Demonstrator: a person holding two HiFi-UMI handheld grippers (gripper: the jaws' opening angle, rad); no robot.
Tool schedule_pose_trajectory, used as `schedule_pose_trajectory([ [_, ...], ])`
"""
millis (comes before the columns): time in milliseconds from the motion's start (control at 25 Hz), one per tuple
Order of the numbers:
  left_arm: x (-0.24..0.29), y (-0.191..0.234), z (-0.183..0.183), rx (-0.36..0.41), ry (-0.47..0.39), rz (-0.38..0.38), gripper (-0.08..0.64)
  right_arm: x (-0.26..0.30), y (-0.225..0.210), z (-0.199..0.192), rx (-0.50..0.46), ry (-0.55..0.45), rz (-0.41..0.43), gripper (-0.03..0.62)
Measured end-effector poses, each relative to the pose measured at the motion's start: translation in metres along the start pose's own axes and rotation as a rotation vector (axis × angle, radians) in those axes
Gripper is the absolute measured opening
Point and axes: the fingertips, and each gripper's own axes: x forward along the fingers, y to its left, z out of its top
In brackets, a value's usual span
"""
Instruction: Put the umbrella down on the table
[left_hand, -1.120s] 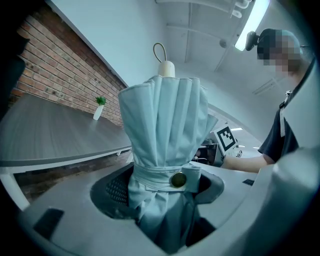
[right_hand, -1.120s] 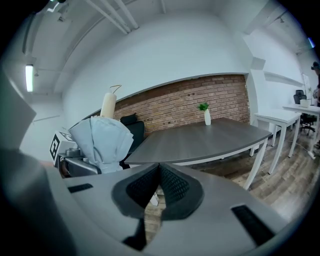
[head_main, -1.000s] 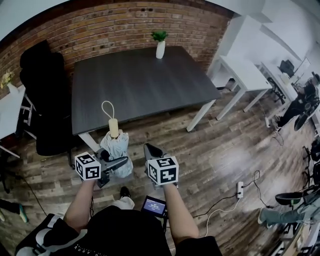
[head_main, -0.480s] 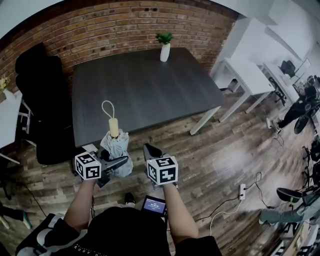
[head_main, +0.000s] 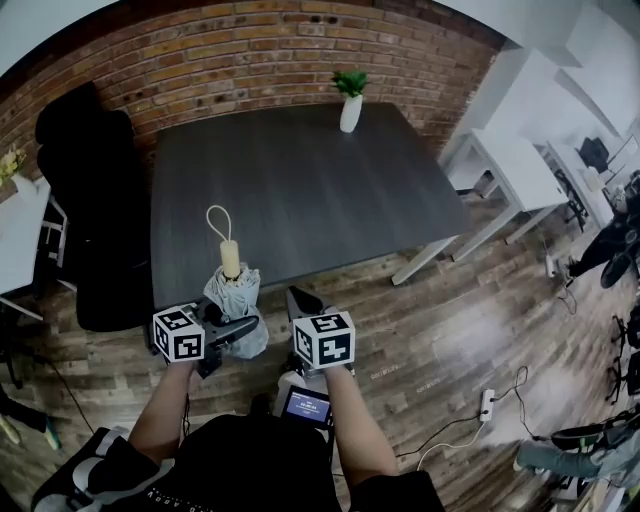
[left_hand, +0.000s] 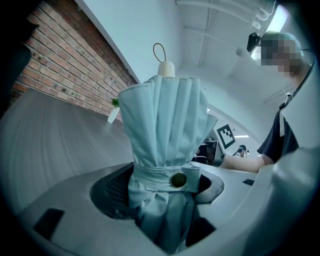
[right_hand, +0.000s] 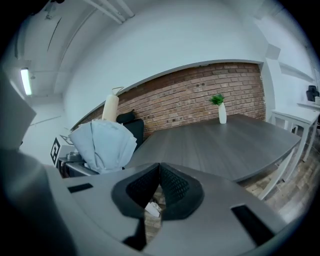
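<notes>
A folded pale blue umbrella (head_main: 234, 298) with a cream handle and a cord loop stands upright in my left gripper (head_main: 232, 326), whose jaws are shut on its strapped lower part. It hangs over the wood floor, just short of the dark grey table's (head_main: 300, 180) near edge. In the left gripper view the umbrella (left_hand: 165, 125) fills the space between the left gripper's (left_hand: 165, 196) jaws. My right gripper (head_main: 300, 300) is beside it on the right, shut with nothing in it. In the right gripper view the right gripper (right_hand: 160, 182) faces the table (right_hand: 225, 145), with the umbrella (right_hand: 102, 142) at its left.
A white vase with a green plant (head_main: 350, 105) stands at the table's far edge by the brick wall. A black chair (head_main: 95, 200) is at the table's left. White tables (head_main: 515, 165) stand to the right. A power strip and cables (head_main: 487, 403) lie on the floor.
Both grippers, with the umbrella still held in the left one, have come closer to the table's near edge. The grip looks the same.
</notes>
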Motion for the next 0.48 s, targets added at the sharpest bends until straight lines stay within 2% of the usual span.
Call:
schedule_pose_trajectory([
  [480, 0.046, 0.081, 0.069, -0.031, -0.060, 0.117, 0.293, 0.084, -0.060, 0.078, -0.039, 0.005, 0.114, 0.009],
])
